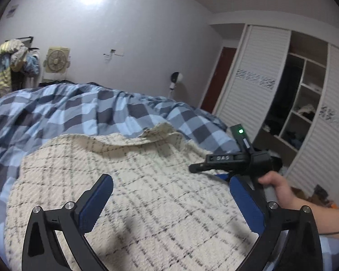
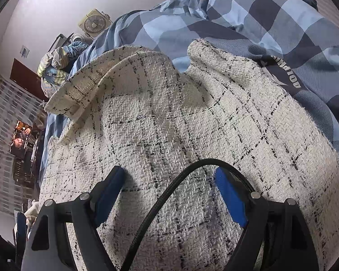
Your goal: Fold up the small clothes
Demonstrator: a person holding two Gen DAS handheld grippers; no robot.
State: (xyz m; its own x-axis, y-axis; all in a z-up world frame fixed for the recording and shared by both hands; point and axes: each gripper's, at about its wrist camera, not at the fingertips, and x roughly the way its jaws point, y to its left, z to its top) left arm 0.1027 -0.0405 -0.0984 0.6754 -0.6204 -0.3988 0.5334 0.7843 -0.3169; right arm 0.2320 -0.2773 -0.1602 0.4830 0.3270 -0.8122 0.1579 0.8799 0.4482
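Observation:
A cream tweed garment with thin black checks (image 1: pixel 128 180) lies spread on the blue checked duvet (image 1: pixel 79 108). My left gripper (image 1: pixel 171 187) is open and empty, hovering just above the garment's middle. The right gripper body (image 1: pixel 232 160) shows in the left wrist view at the garment's right edge, held by a hand (image 1: pixel 280 187). In the right wrist view my right gripper (image 2: pixel 169 176) is open and empty, low over the same garment (image 2: pixel 169 117). The garment's far part is folded over into a raised flap (image 2: pixel 97 83). A black cable (image 2: pixel 169 194) arcs between the fingers.
The duvet (image 2: pixel 271 18) covers the bed around the garment. A wardrobe with open shelves (image 1: pixel 300 94) stands to the right. A clothes pile (image 1: pixel 11 65) and a fan (image 1: pixel 56 61) are by the far wall. A lit screen (image 2: pixel 20 139) is at the left.

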